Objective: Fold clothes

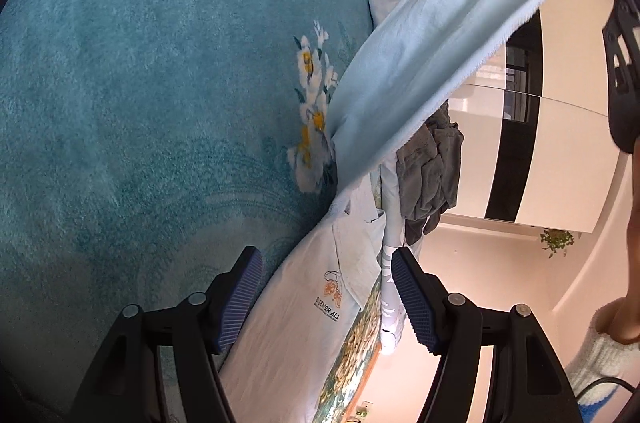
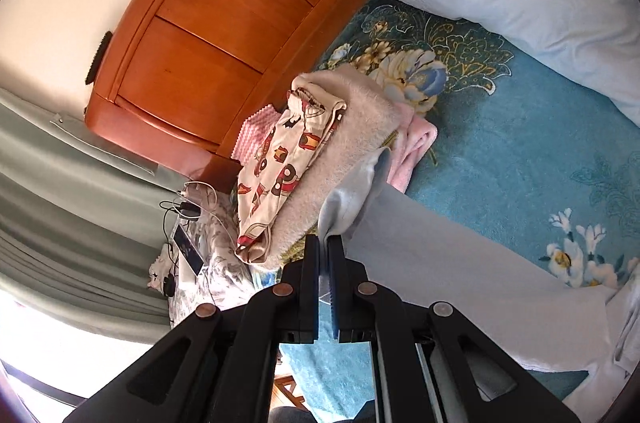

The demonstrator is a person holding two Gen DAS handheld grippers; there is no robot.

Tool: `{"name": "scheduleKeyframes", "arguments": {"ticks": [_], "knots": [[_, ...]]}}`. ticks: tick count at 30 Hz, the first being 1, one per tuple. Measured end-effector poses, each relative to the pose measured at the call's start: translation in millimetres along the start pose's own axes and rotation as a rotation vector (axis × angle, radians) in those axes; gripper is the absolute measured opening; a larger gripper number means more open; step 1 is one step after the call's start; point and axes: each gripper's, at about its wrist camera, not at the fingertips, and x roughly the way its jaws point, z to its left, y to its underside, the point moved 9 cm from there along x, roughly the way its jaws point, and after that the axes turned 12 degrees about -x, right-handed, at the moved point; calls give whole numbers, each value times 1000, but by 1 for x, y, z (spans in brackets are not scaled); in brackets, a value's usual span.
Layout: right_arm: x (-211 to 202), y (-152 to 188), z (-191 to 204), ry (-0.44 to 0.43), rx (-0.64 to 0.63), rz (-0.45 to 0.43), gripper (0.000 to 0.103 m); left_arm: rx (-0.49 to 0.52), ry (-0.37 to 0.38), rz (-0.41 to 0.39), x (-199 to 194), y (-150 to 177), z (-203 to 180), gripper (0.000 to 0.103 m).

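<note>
Right gripper (image 2: pixel 324 243) clamped on an edge of a pale blue garment (image 2: pixel 440 263), cloth trailing away across the teal floral blanket (image 2: pixel 520 163). Just beyond the jaws, near the bed's headboard end, a stack of folded clothes (image 2: pixel 320 151). Light blue pillow (image 2: pixel 540 3) by the carved wooden headboard (image 2: pixel 240 3).
</note>
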Motion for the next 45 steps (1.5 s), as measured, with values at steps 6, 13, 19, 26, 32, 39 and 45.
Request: {"name": "scheduleKeyframes", "arguments": {"ticks": [6, 13, 19, 26, 32, 39, 45], "knots": [[-118, 6, -67, 126, 0, -129, 4, 1, -13, -4, 3, 1, 1, 71], [-314, 85, -200, 545, 94, -309, 4, 49, -65, 18, 14, 12, -1, 71], [-366, 230, -342, 771, 432, -197, 4, 103, -135, 32, 18, 25, -1, 71], [-349, 288, -387, 713, 563, -179, 4, 209, -287, 45, 24, 42, 7, 71], [-334, 323, -405, 736, 589, -66, 8, 325, -436, 77, 38, 61, 16, 71], [-335, 378, -389, 765, 587, -27, 33, 424, -548, 154, 55, 82, 26, 71], [-320, 438, -343, 534, 674, -148, 34, 334, -567, 228, 66, 91, 44, 71]]}}
